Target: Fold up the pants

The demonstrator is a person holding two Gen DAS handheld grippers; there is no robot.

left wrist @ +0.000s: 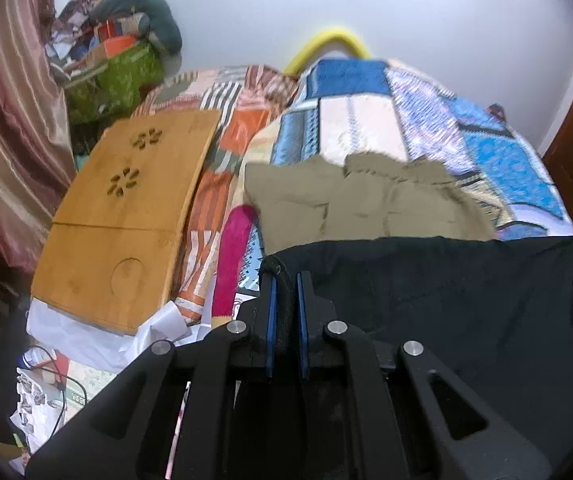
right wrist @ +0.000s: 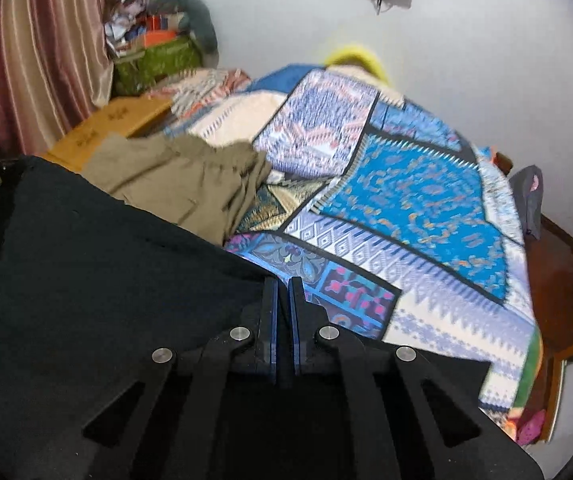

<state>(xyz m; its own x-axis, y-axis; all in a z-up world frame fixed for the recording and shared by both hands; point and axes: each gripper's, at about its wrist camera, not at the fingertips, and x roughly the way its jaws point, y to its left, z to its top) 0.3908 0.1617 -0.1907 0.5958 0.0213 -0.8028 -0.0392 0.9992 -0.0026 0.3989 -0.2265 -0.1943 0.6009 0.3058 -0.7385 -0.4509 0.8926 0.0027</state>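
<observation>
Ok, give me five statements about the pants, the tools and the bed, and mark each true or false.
1. The left tool is shut on the black pants. True.
2. The right tool stands wide open with nothing in it. False: it is shut on the black pants' edge.
3. A khaki garment lies on the bed beyond the black pants. True.
4. The wooden board lies on top of the khaki garment. False: it lies apart, to the left in the left wrist view.
5. The patchwork quilt is plain white. False: it has blue patterned panels.
</observation>
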